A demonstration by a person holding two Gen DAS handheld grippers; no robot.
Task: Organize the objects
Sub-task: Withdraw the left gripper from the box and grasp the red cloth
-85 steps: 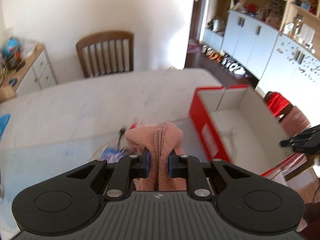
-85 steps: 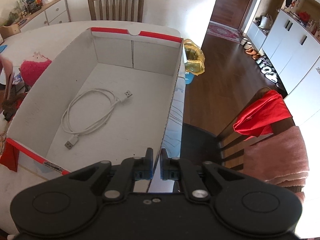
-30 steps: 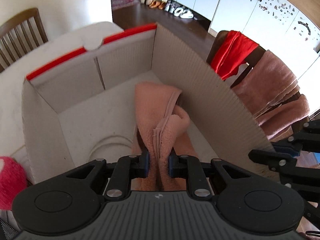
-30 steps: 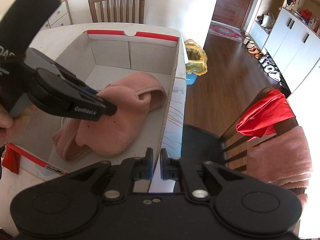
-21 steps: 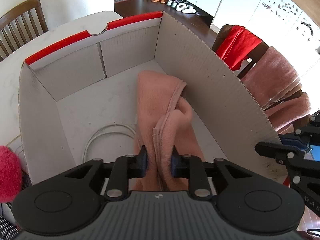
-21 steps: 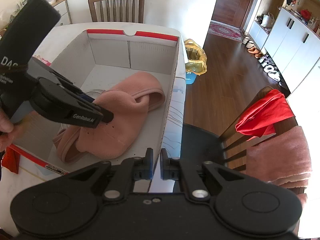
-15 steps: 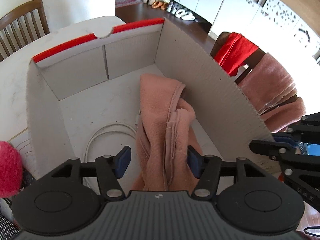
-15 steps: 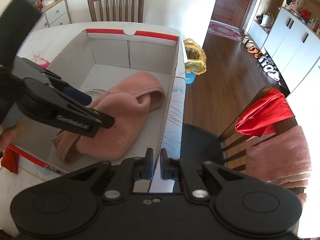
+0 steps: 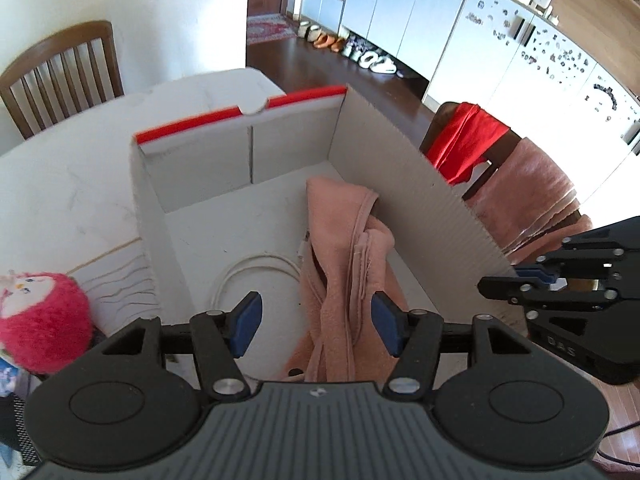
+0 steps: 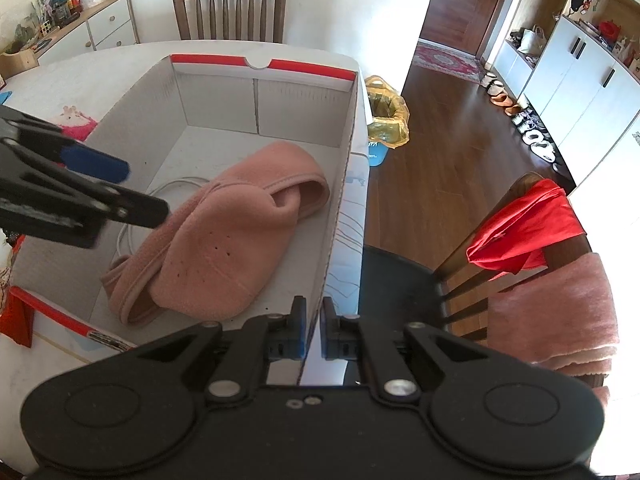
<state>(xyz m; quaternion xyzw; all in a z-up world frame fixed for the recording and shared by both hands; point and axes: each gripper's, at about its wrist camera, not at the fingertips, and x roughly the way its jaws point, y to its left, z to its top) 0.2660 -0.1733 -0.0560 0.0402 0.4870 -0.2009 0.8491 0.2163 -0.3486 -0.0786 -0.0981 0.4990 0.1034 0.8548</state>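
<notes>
Surroundings: white marble-look worktop [image 10: 100,56] is seen carrying a white cardboard box [image 10: 304,92] with red-edged end walls; a wooden chair [image 10: 230,8] is placed at the far edge, and a white drawer unit [image 10: 108,24] loaded with small clutter is seen far left.
Right of worktop: a second chair [image 10: 516,224] is draped with a red cloth [image 10: 524,228] and a pink towel [image 10: 556,312]; a yellow bag [image 10: 386,120] is seen on the dark wood floor just past the box's far right corner.
Left of box: a pink plush toy [image 9: 40,320] is lying on the worktop just beside the box's left wall.
Obstructions: the box's tall corrugated right wall is set between the garment and the right tongs [image 10: 314,330]; the left tongs [image 9: 316,322] are held over the near end of the box.
Garment: a pink fleece piece [image 10: 224,240] with a stitched hem and a looped opening is lying crumpled on the box floor, against the right wall, stretched from near end to middle.
Cable: a white cord [image 9: 256,268] is coiled on the box floor, partly covered by the fleece.
Left tongs: released, blue pads [image 9: 246,322] spread apart, with the fleece seen between them but not pressed.
Right tongs: clenched onto the top edge of the box's right wall at its near end.
</notes>
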